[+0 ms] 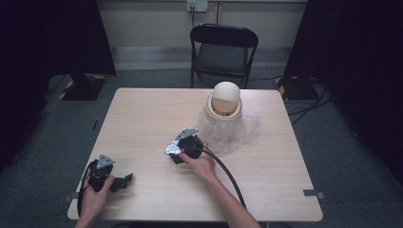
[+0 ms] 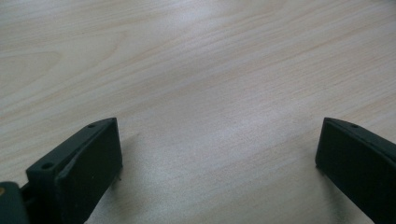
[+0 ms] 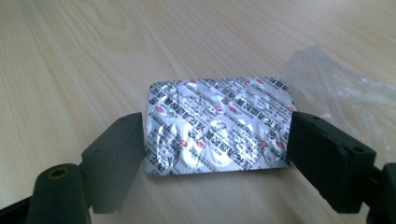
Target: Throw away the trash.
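A silver foil blister pack [image 3: 217, 126] with red and black print lies flat near the middle of the wooden table [image 1: 142, 118]. My right gripper [image 3: 215, 123] holds it by its two short ends, one black jaw against each. In the high view the pack [image 1: 171, 149] sticks out to the left of the right gripper [image 1: 175, 153]. Down at the table's front left corner, my left gripper [image 1: 122, 181] rests in a hand. Its jaws stand wide apart over bare wood in the left gripper view [image 2: 219, 126], with nothing between them.
A cream bin with a domed lid [image 1: 224, 111] stands just behind the right gripper, lined with a crumpled clear plastic bag [image 1: 247, 126] that spills onto the table. A black folding chair [image 1: 223, 47] stands beyond the far edge.
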A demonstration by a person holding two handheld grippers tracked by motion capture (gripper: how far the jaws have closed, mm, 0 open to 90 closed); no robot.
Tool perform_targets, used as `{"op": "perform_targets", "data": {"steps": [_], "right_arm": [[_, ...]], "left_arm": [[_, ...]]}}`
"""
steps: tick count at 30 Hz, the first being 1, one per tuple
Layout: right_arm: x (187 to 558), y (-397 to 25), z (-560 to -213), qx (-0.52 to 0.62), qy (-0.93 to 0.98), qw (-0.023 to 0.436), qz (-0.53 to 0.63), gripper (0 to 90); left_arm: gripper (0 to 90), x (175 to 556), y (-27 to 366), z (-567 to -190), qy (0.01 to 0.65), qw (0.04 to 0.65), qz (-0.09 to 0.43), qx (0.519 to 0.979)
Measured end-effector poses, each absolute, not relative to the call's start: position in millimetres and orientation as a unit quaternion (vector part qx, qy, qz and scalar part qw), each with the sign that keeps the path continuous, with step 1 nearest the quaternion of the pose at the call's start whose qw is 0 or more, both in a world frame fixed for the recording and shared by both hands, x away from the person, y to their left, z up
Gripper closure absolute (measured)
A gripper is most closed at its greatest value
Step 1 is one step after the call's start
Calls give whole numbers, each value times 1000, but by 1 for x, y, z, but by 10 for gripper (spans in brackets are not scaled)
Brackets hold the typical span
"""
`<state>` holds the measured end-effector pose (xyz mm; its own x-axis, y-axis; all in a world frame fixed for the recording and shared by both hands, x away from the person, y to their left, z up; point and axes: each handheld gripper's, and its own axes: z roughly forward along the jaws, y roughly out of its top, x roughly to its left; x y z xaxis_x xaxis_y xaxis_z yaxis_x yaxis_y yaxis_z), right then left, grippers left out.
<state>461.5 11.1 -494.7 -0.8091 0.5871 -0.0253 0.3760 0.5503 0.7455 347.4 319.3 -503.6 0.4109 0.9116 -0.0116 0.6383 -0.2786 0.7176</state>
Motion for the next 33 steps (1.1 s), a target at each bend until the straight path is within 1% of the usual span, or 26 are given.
{"op": "perform_targets", "data": {"steps": [4, 5, 6, 7, 9, 11, 14, 16, 17, 20, 28, 31, 33], "right_arm": [[459, 8, -493, 272, 875, 124, 381, 196], [457, 6, -493, 264, 881, 110, 378, 196], [457, 6, -493, 264, 881, 110, 378, 196], [454, 4, -494, 256, 888, 81, 373, 211], [453, 3, -494, 255, 889, 80, 371, 212], [450, 2, -490, 250, 881, 100, 389, 221], [452, 4, -485, 248, 878, 98, 397, 233], [457, 10, -481, 243, 877, 99, 403, 233], [464, 17, -479, 243, 873, 87, 414, 234], [472, 29, -484, 244, 874, 72, 413, 233], [475, 60, -487, 219, 878, 57, 421, 223], [476, 67, -493, 221, 881, 34, 418, 222], [473, 68, -497, 212, 887, 18, 409, 201]], "left_arm": [[0, 347, 319, -504, 502, 330, 207, 772], [0, 347, 319, -504, 502, 330, 207, 772], [0, 347, 319, -504, 502, 330, 207, 772], [0, 347, 319, -504, 502, 330, 207, 772], [0, 347, 319, -504, 502, 330, 207, 772], [0, 347, 319, -504, 502, 330, 207, 772], [0, 347, 319, -504, 502, 330, 207, 772], [0, 347, 319, -504, 502, 330, 207, 772], [0, 347, 319, -504, 502, 330, 207, 772], [0, 347, 319, -504, 502, 330, 207, 772], [0, 347, 319, -504, 502, 330, 207, 772], [0, 347, 319, -504, 501, 330, 207, 773], [0, 347, 319, -504, 502, 330, 207, 772]]}}
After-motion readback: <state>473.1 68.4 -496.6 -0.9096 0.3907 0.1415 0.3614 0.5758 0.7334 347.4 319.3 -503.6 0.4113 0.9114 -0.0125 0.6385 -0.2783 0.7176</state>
